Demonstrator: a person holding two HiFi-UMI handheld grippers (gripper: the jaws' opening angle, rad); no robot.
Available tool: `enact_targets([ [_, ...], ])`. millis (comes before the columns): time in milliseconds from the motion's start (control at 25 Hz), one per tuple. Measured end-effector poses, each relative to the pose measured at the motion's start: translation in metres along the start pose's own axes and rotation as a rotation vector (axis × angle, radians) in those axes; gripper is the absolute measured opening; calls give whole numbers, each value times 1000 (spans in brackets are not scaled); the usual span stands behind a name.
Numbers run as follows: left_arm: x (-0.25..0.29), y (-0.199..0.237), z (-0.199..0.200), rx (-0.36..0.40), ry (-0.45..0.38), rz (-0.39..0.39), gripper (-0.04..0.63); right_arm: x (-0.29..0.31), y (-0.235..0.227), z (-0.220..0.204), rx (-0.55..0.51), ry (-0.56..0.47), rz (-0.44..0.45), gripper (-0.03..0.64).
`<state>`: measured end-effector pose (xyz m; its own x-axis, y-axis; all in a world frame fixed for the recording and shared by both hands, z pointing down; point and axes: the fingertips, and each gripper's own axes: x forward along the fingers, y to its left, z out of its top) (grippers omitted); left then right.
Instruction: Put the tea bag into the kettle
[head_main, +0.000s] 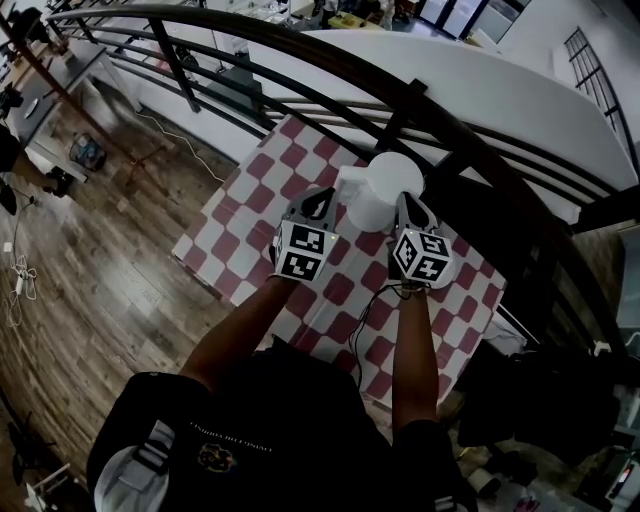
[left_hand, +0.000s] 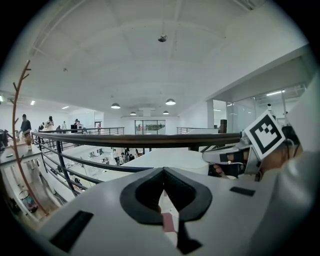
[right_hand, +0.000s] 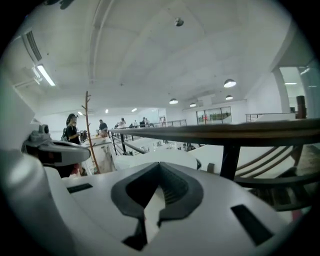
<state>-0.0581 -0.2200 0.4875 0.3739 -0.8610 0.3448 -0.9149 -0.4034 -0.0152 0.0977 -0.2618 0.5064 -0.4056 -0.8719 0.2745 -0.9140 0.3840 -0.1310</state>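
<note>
Red-and-white checks cover the desk (head_main: 240, 200); the kettle (head_main: 385, 190) is white. The left tool (head_main: 318, 203) and right tool (head_main: 408, 208) are white with black-and-white square markers.

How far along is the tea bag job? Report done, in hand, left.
Done: nothing that shows; no tea bag can be made out. In hand: left gripper and right gripper, both shut, flank the white kettle; a pale sliver sits behind the right's tips, unidentifiable. Left: getting the bag into the kettle.
</note>
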Motion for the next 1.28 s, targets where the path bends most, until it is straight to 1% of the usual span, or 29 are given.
enact_targets([
  [120,1,-3,-2,0,9,-11,5,-1,-3,-5,14,-49,-20,11],
  [200,3,-5,-5,0,16,-18,5,-1,-2,-5,-3,-60,-36,11],
  [320,5,-8,-8,1,21,-24,5,-1,-3,-6,4,-82,-42,11],
  [680,9,-13,-6,6,22,-46,5,-3,-3,-5,20,-104,-46,11],
  [960,11,-14,-7,12,23,-55,5,-3,-2,-5,6,-114,-50,11],
  [1280,10,-14,-6,23,19,-60,5,-2,-1,-6,-3,-99,-59,11],
])
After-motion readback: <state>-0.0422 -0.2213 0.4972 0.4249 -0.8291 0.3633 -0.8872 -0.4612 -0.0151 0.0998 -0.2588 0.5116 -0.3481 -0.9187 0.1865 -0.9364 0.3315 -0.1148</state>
